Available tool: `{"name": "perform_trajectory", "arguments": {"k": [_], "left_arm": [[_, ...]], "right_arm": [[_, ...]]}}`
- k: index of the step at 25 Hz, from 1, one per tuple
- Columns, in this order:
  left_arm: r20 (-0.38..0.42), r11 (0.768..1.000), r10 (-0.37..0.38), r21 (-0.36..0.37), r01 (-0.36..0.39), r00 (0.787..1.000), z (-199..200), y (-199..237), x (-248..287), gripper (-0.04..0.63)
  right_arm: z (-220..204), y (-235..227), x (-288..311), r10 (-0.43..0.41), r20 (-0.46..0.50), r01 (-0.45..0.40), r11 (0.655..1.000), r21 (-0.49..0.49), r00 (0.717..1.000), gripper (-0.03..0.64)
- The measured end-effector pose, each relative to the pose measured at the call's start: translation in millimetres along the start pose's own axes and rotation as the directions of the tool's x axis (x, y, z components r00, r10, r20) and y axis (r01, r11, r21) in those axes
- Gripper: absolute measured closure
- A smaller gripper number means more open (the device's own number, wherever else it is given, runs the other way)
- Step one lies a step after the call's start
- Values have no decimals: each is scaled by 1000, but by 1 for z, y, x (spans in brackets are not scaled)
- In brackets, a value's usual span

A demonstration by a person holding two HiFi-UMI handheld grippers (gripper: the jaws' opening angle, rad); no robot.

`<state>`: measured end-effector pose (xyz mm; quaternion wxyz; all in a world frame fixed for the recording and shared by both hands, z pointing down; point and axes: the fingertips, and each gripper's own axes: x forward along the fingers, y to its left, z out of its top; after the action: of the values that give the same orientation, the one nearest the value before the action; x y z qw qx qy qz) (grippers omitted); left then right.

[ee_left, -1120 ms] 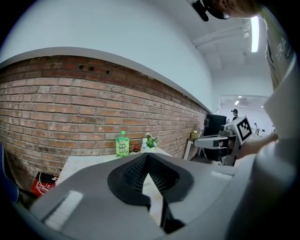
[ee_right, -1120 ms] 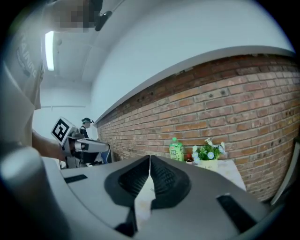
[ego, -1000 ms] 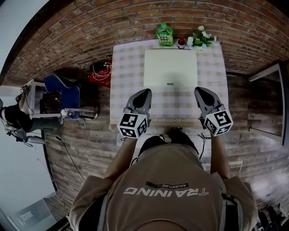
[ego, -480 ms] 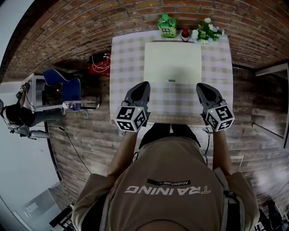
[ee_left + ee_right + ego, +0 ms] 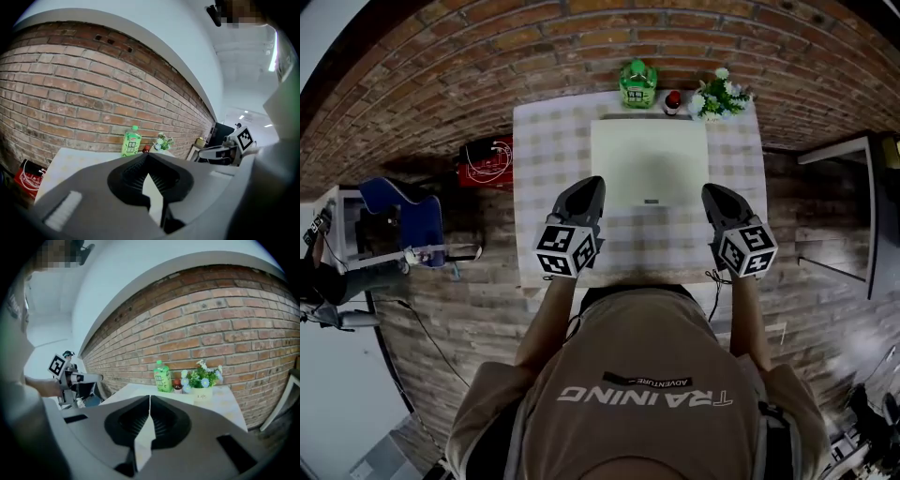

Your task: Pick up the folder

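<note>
A pale cream folder [image 5: 649,162] lies flat in the middle of the checked table [image 5: 546,159], its small clasp at the near edge. My left gripper [image 5: 587,184] hovers over the table just left of the folder's near left corner, jaws shut with nothing between them. My right gripper [image 5: 713,191] hangs over the table just right of the folder's near right corner, also shut and empty. In the left gripper view the closed jaw tips [image 5: 147,154] meet in front of the table; in the right gripper view the tips [image 5: 149,397] meet the same way.
A green bottle [image 5: 638,81], a small red-capped jar [image 5: 673,100] and a pot of flowers [image 5: 715,93] stand along the table's far edge by the brick wall. A red bag [image 5: 486,161] lies on the floor at the left, a blue chair [image 5: 398,214] further left.
Both grippers have moved forward over the table's near edge, closer to the folder's near corners. Their jaws stay shut throughout.
</note>
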<state>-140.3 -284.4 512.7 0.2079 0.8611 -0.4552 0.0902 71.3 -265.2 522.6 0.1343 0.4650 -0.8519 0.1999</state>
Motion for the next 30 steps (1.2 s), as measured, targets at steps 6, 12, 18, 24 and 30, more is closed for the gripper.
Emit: {"name": "perform_trajectory", "arguments": {"k": [6, 12, 18, 24, 30], "left_arm": [[-15, 996, -88, -20, 87, 996, -8, 25, 35, 589], [-48, 993, -115, -30, 113, 992, -17, 31, 66, 589], [-126, 998, -58, -41, 53, 990, -33, 48, 78, 589], [-302, 984, -69, -176, 15, 951, -76, 87, 92, 336], [-407, 957, -119, -289, -4, 906, -103, 105, 104, 305]], "right_arm": [[21, -14, 31, -94, -28, 94, 996, 8, 995, 606], [2, -51, 52, -140, -89, 144, 989, 39, 986, 606], [-39, -82, 71, -146, -249, 137, 989, -52, 958, 605], [-82, -108, 92, -37, -368, 88, 988, 123, 929, 392], [-95, -127, 100, 25, -397, 76, 969, 236, 918, 379]]}}
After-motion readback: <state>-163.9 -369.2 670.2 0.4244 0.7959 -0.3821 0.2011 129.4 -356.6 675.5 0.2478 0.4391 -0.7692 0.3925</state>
